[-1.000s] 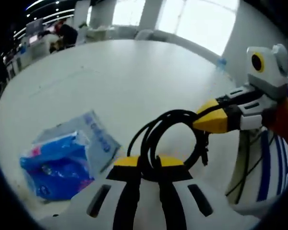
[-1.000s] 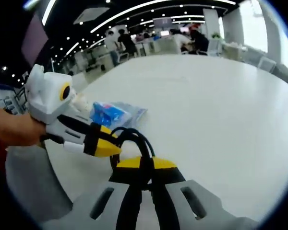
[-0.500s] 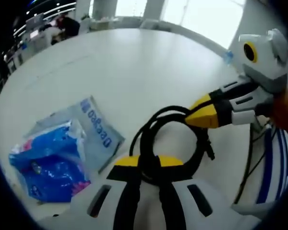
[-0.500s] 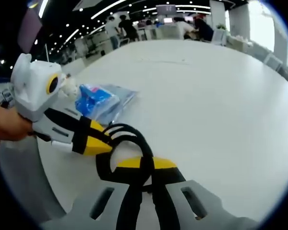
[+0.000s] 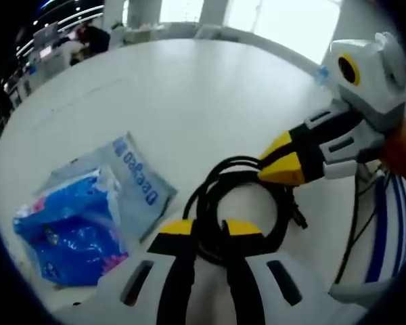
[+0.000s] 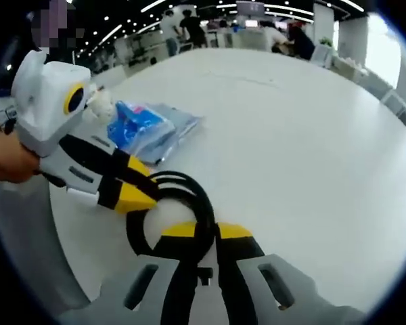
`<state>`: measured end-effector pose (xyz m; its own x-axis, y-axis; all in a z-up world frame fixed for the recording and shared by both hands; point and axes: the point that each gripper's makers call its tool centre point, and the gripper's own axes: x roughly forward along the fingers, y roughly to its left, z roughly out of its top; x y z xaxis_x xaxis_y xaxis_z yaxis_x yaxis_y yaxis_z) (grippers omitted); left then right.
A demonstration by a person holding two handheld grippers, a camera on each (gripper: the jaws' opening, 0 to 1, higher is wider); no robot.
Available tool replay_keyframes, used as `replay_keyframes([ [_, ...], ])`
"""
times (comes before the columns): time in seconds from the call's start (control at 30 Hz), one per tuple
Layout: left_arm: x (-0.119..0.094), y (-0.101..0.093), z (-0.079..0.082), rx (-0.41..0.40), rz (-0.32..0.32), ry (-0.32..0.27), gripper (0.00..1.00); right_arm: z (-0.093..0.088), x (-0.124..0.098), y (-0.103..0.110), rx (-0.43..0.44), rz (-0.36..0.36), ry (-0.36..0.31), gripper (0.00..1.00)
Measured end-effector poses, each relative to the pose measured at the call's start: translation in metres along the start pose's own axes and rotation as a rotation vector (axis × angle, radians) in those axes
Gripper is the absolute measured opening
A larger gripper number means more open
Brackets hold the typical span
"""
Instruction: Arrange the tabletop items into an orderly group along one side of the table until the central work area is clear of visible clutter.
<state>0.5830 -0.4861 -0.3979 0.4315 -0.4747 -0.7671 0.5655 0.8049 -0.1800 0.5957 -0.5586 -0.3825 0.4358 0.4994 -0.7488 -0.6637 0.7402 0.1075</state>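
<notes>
1. The left gripper [image 5: 206, 233] is nearly closed, its yellow-tipped jaws pinching one side of a coiled black cable [image 5: 247, 203] that lies on the white surface [image 5: 189, 95].
2. The right gripper [image 6: 206, 237] looks the same in its own view: jaws drawn in close on the opposite side of the cable [image 6: 172, 203], a strand running between the tips.
3. Each gripper also appears in the other's view, the right gripper [image 5: 284, 169] reaching in over the coil's far edge and the left gripper [image 6: 132, 196] coming in beside the loop.
4. The cable sits near the edge of the surface, close to the person, with the coil resting flat or barely lifted; I cannot tell which.
5. Handling, as a judgement: the cable looks light, limp and springy, so the loops will likely splay or slip if held at one strand only. Gripping across the whole bundle at two opposite points, as now, should keep the coil together.
6. A blue plastic packet [image 5: 74, 223] lies just beside the cable, not touching it as far as I can see.
7. The packet [image 6: 145, 128] is a soft bag, partly clear, with blue and pink contents inside; what they are is not legible. It would probably crumple and slide, so a pinch on its flat sealed edge seems safest.
</notes>
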Motion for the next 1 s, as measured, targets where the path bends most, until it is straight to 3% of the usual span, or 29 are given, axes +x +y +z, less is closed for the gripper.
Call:
replay_keyframes([
  [0.3, -0.009, 0.002, 0.005, 0.01, 0.015, -0.026, 0.19, 0.007, -0.006, -0.003, -0.014, -0.023, -0.023, 0.08],
  [0.47, -0.015, 0.003, 0.007, 0.018, 0.014, -0.039, 0.19, 0.018, -0.011, -0.002, -0.049, -0.037, -0.061, 0.02],
  [0.87, -0.035, -0.002, 0.021, 0.024, -0.005, -0.134, 0.18, 0.051, -0.03, 0.005, -0.074, -0.063, -0.134, 0.04],
  [1.0, -0.04, 0.003, 0.021, 0.022, -0.003, -0.151, 0.2, 0.053, -0.033, 0.005, -0.071, -0.074, -0.137, 0.07],
])
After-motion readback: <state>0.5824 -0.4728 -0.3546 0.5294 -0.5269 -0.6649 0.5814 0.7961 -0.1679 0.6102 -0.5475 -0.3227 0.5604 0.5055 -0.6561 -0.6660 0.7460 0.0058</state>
